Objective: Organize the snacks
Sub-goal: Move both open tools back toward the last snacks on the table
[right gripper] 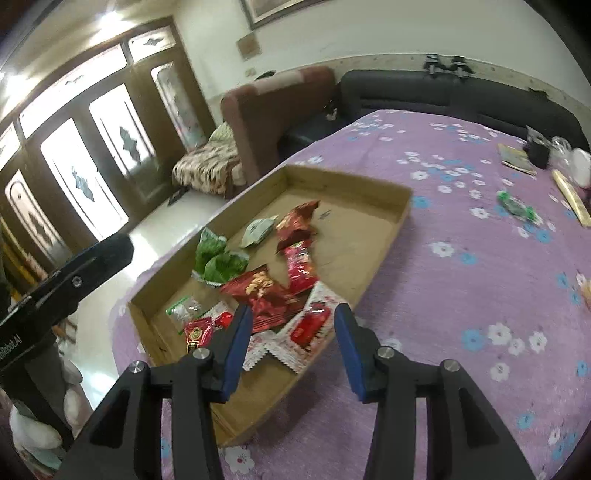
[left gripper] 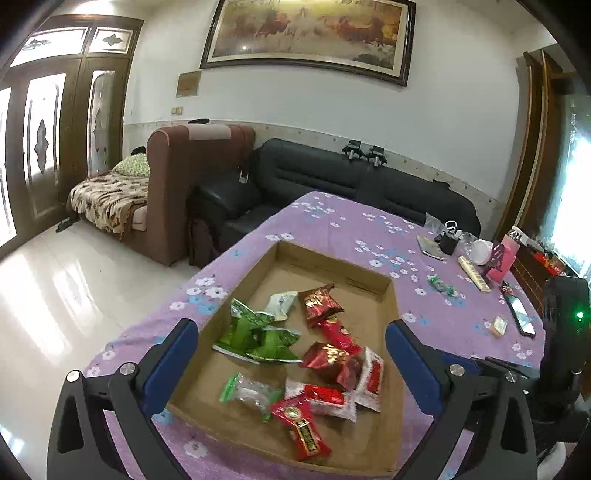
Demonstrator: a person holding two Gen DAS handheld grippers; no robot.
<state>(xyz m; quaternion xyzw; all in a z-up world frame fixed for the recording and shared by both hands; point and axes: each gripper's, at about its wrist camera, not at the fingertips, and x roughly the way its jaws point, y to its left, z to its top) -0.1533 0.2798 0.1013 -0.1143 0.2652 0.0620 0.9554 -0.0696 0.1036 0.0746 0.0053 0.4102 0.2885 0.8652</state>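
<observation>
Cut off: box (left gripper: 388, 310) near edge, behind left gripper (left gripper: 291, 363).
Fingers: both released; right gripper (right gripper: 293, 349) empty.
Surface: purple flowered cloth (right gripper: 461, 277).
Room: black sofa (left gripper: 332, 177).

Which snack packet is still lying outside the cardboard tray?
The small green packet on the purple cloth; all the others lie inside the tray.

This is a home living room. Behind the table (left gripper: 332, 229) with its purple flowered cloth stands a black sofa (left gripper: 332, 177), with a brown armchair (left gripper: 184, 177) beside it, a framed horse painting (left gripper: 310, 33) above, and wooden glazed doors (left gripper: 44, 129) further left.
</observation>
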